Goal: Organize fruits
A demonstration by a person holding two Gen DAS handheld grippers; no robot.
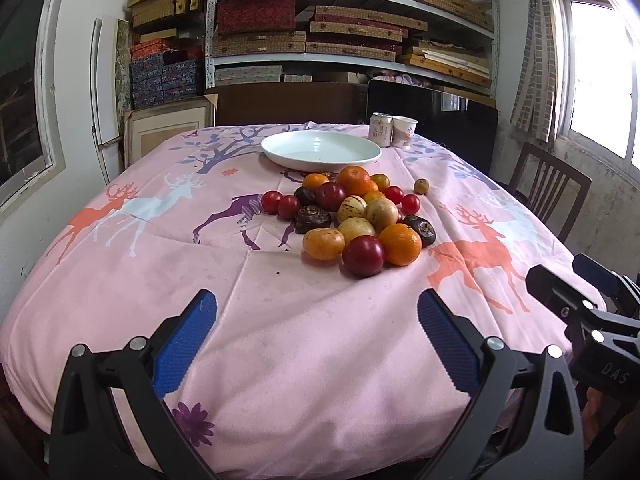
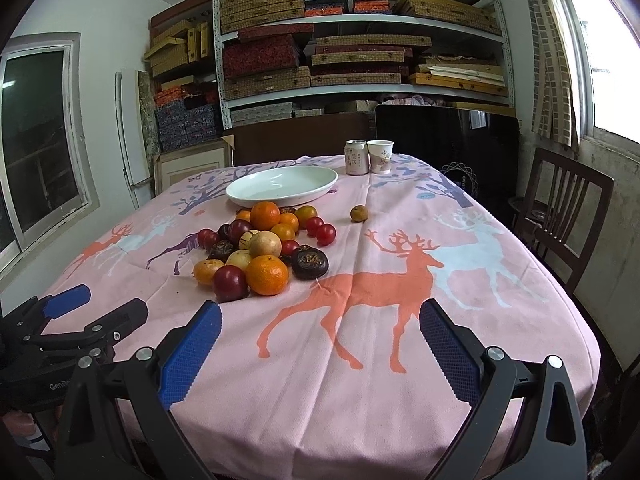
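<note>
The left gripper (image 1: 316, 334) has its blue fingers (image 1: 184, 340) spread wide with nothing between them, above the near part of the pink tablecloth (image 1: 280, 340). The right gripper (image 2: 320, 338) is also spread wide and holds nothing, over an orange deer print (image 2: 376, 284). Further out, the pile of fruits (image 1: 352, 216) lies on the cloth: oranges, red plums, small tomatoes, pale round fruits and dark ones, touching each other. One small brown fruit (image 2: 359, 213) lies apart on the right. Just behind the pile stands a white plate (image 1: 320, 154), and behind it a can (image 1: 381, 129) beside a paper cup (image 1: 404, 131)
</note>
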